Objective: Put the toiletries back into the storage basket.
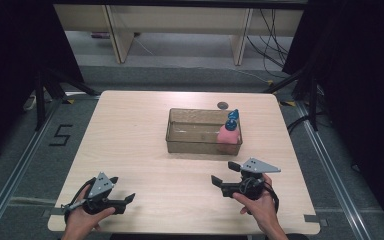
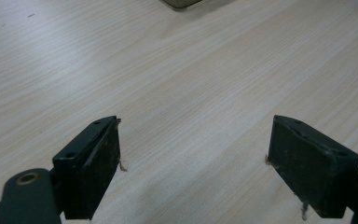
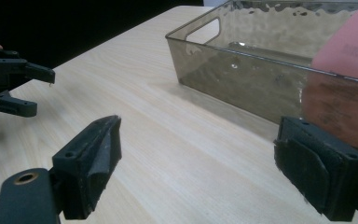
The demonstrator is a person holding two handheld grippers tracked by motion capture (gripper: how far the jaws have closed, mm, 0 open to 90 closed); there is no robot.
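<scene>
Pink bottle (image 1: 227,134), blue-capped, upright in right end of smoky plastic bin (image 1: 180,131) mid-table; lower half blurred behind bin wall. Right gripper (image 1: 226,172) just before it, left gripper (image 1: 124,189) well apart; both gaping, empty.

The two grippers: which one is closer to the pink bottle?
The right gripper, held just in front of the bin where the pink bottle stands; the left gripper is farther away.
</scene>
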